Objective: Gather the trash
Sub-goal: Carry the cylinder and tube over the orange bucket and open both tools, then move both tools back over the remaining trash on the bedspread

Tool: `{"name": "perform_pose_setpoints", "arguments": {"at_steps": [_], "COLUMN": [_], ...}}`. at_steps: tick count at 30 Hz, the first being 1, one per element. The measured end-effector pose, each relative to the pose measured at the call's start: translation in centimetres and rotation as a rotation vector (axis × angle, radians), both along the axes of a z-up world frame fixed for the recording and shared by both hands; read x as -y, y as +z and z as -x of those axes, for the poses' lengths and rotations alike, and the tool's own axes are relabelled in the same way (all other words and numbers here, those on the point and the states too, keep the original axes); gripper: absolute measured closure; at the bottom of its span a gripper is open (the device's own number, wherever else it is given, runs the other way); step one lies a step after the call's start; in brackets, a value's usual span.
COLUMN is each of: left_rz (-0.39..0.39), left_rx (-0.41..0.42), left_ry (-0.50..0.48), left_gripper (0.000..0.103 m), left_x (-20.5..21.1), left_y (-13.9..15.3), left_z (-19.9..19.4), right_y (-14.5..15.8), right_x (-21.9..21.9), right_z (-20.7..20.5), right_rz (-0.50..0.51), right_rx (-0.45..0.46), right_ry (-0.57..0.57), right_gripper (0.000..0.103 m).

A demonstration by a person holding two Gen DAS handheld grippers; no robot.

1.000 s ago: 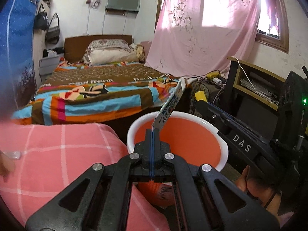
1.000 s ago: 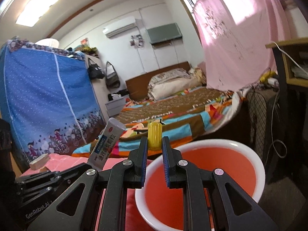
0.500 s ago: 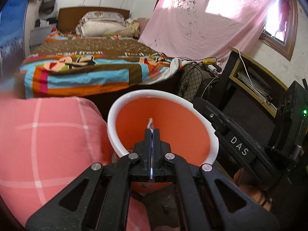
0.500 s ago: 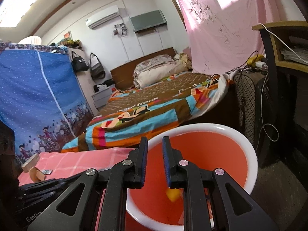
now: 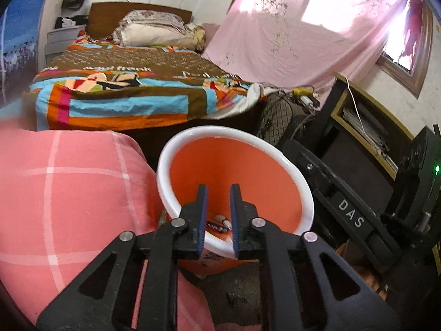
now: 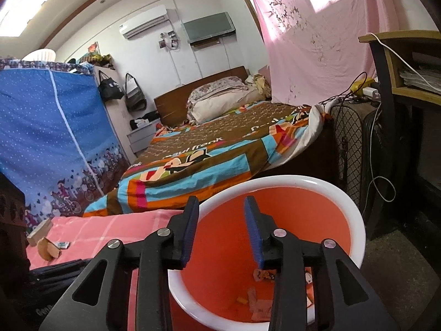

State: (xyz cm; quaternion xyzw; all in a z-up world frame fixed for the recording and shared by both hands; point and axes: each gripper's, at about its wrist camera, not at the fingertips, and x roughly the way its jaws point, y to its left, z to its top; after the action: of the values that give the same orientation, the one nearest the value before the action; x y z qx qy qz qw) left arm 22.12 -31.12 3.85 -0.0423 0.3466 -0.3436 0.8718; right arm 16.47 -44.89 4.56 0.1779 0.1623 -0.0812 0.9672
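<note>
- Left gripper and right gripper hang over the bin, jaws opening, nothing between them
- Trash lies on the bin's bottom; scraps wait on the pink surface
- Likely light, crushable: pinch each across its middle

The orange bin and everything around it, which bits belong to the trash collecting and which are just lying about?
Part of the job:
orange bin
trash pieces in its bottom
left tongs, opening, empty
right tongs, opening, empty
scraps on the pink cloth, perhaps next

Just lying about:
bed
blue wardrobe
pink curtain
fan
</note>
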Motion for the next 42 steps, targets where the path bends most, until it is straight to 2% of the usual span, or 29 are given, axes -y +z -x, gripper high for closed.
{"name": "perform_pose_setpoints", "arguments": {"at_steps": [4,8,11,12,13,14,16,17,19,20,21,23,28,42], "left_rz": [0.019,0.021,0.018,0.018,0.02,0.023,0.026,0.028,0.045,0.059,0.075,0.092,0.069,-0.04], "left_rx": [0.045,0.105,0.155,0.174,0.188,0.203,0.241,0.259,0.302,0.315,0.327,0.338,0.376,0.536], "left_ry": [0.059,0.119,0.173,0.197,0.215,0.233,0.283,0.309,0.364,0.385,0.408,0.455,0.547,0.723], "left_gripper": [0.072,0.066,0.053,0.047,0.042,0.039,0.023,0.018,0.0,0.0,0.0,0.0,0.0,0.0], "left_x": [-1.6,-3.3,-4.8,-5.5,-6.1,-6.7,-8.1,-8.7,-10.3,-11.1,-11.9,-13.6,-17.2,-25.6], "left_y": [0.7,1.6,2.4,2.7,2.9,3.1,3.7,3.9,4.4,4.6,4.7,5.0,5.3,5.6], "left_z": [0.0,0.1,0.4,0.5,0.6,0.7,0.9,1.0,1.3,1.4,1.4,1.3,1.4,3.7], "right_y": [0.4,1.0,1.4,1.6,1.8,2.0,2.3,2.6,3.0,3.2,3.4,3.7,4.4,5.1], "right_x": [-0.2,-0.8,-1.4,-1.6,-1.9,-2.1,-2.8,-3.3,-4.0,-4.5,-5.0,-6.0,-8.4,-17.6], "right_z": [0.2,0.5,0.3,0.3,0.2,0.2,0.3,0.3,0.3,0.3,0.3,0.4,0.1,-1.4], "right_rz": [0.017,0.035,0.042,0.043,0.044,0.044,0.049,0.054,0.065,0.071,0.076,0.086,0.11,0.15], "right_rx": [0.025,0.063,0.087,0.095,0.107,0.121,0.155,0.172,0.198,0.215,0.235,0.272,0.33,0.475], "right_ry": [-0.007,-0.014,-0.012,-0.011,-0.011,-0.011,-0.007,-0.002,0.004,0.004,0.005,0.006,0.042,0.198], "right_gripper": [0.06,0.057,0.051,0.044,0.031,0.026,0.023,0.022,0.014,0.01,0.0,0.0,0.0,0.0]}}
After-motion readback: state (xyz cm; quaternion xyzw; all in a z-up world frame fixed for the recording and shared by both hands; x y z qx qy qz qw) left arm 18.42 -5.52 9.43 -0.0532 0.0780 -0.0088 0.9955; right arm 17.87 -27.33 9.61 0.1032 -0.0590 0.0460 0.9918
